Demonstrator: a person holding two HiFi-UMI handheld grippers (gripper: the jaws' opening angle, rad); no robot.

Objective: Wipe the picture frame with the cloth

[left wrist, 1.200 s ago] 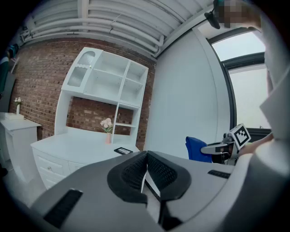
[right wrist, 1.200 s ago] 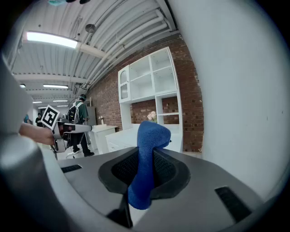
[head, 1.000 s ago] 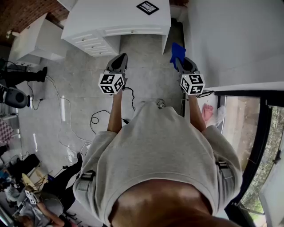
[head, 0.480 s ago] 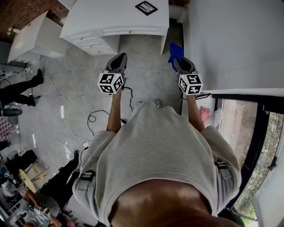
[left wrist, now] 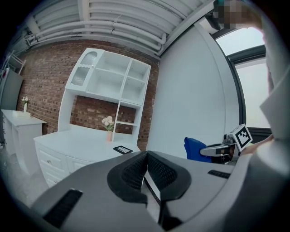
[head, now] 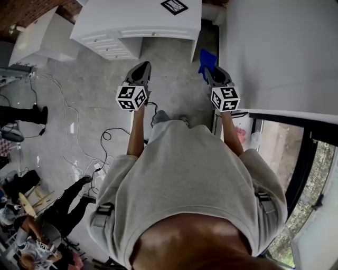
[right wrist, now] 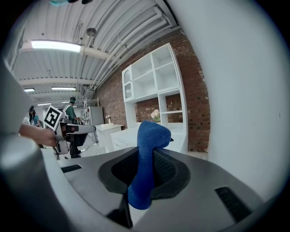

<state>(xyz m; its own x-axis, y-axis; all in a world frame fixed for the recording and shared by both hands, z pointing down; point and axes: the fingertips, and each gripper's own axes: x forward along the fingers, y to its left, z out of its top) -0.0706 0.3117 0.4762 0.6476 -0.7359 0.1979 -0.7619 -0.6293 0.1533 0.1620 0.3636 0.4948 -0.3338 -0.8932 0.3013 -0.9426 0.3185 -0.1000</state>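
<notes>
White table (head: 137,21) far off, picture frame (head: 175,7) probably flat on it, floor cables (head: 108,138) nearer. Right hand-held gripper (head: 210,71) pinches blue cloth (head: 207,57); left hand-held gripper (head: 141,68) closed, empty.

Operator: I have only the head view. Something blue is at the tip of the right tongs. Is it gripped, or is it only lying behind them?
Observer: It is gripped. In the right gripper view the right tongs are shut on the cloth, and its folded end stands up above them.
Operator: And the left tongs, do they carry anything?
Observer: No. The left gripper view shows the left tongs shut, pads together, with nothing between.
</notes>
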